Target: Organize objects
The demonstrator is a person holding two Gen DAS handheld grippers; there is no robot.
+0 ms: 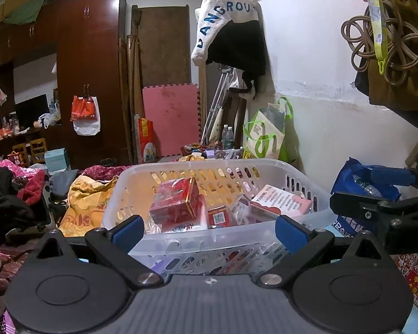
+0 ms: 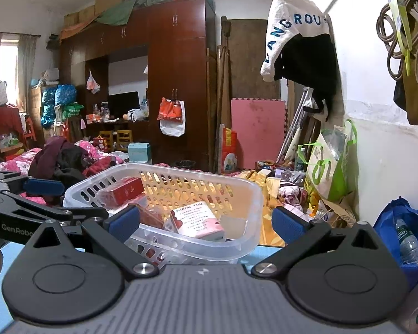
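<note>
Directly ahead of both tools sits the clear plastic basket (image 1: pixel 209 167), its near rim just beyond the blue pads. The left hand-held gripper (image 1: pixel 209 229) faces the basket square-on, the near rim lying across the gap between its fingertips. Jaws spread wide, nothing between them. The right hand-held gripper (image 2: pixel 206 221) stands to the basket's right, lined up with its near right corner; also spread wide and empty. From the left camera the right tool shows at the basket's right edge, close beside it.

Basket's long axis runs left to right across the left tool's view. Judgement: the left hand is the better placed to reach inside; the right is better placed for the rim or corner.

Contents, relative to the basket: a red box with gold trim (image 1: pixel 178 201) left of centre, tilted; a smaller red box (image 1: pixel 220 217) in front of it toward the near wall; a pink-and-white "THANK YOU" box (image 1: pixel 278 201) at the right side, lying slanted. Clear wrapped packets lie under them, too blurred to identify. The walls are slotted and translucent, and look thin enough to flex.
</note>
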